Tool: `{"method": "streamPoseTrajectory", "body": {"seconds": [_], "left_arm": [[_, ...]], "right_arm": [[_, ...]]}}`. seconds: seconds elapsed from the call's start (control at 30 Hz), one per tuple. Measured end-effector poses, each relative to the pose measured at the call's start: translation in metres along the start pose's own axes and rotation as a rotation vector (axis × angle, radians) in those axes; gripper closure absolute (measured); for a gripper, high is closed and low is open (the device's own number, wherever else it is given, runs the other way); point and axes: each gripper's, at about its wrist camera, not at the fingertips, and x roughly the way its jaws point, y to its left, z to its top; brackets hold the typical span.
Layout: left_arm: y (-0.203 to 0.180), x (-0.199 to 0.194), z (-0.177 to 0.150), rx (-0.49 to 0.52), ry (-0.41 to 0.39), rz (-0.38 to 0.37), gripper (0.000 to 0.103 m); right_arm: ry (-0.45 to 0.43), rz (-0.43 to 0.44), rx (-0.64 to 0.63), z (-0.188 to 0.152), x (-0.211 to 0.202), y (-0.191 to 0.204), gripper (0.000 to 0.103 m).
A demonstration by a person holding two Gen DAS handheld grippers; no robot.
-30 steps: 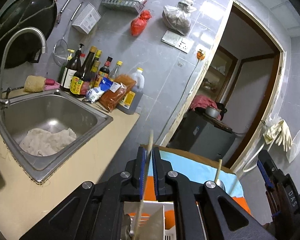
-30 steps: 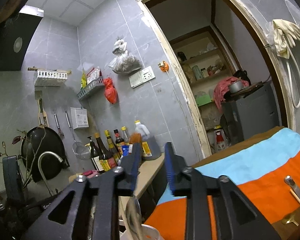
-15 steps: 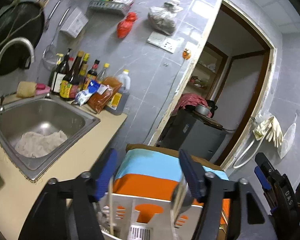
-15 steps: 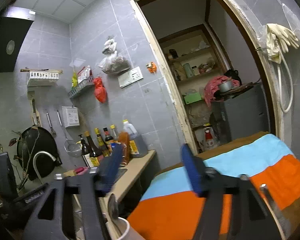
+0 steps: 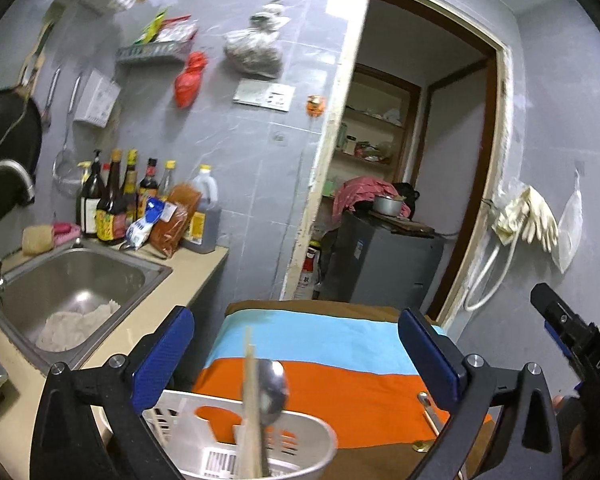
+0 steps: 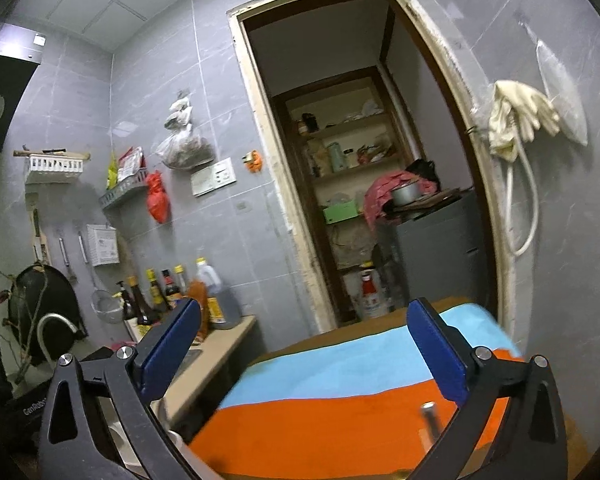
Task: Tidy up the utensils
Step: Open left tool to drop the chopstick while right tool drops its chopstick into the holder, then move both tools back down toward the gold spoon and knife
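Note:
In the left wrist view a white slotted utensil holder (image 5: 296,440) stands at the bottom middle with wooden chopsticks (image 5: 250,392) and a metal spoon (image 5: 274,384) upright in it. My left gripper (image 5: 296,356) is wide open above the holder and holds nothing. A metal utensil handle (image 5: 430,412) lies on the striped cloth (image 5: 340,384) to the right. My right gripper (image 6: 304,348) is wide open and empty over the same cloth (image 6: 340,400); a metal handle end (image 6: 430,420) shows below it. The right gripper's body (image 5: 576,356) shows at the left view's right edge.
A steel sink (image 5: 76,288) with a rag in it and a tap (image 5: 8,176) are on the left. Sauce bottles (image 5: 116,200) line the counter's back. A doorway (image 5: 412,184) with a grey cabinet (image 5: 384,264) is ahead. Rubber gloves (image 5: 528,220) hang on the right wall.
Both grippers have opened wide. My left gripper let go of the chopstick, which now stands in the holder, and pulled back and up. The right view swung toward the doorway.

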Motion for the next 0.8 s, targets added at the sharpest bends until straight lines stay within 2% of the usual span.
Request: {"method": "streamPoseTrajectory", "body": {"seconds": [0.37,0.8], "left_arm": [[-0.073,0.001,-0.019,0.062,0.06,-0.075,0.0],[-0.131,0.025,-0.073,0.08,0.182,-0.098,0.0]], "right_arm": [[0.092,-0.089,-0.09,0.022,-0.026,-0.071,0.002],[0.237,-0.149,-0.089,-0.008,-0.025,-0.153,0.002]]}}
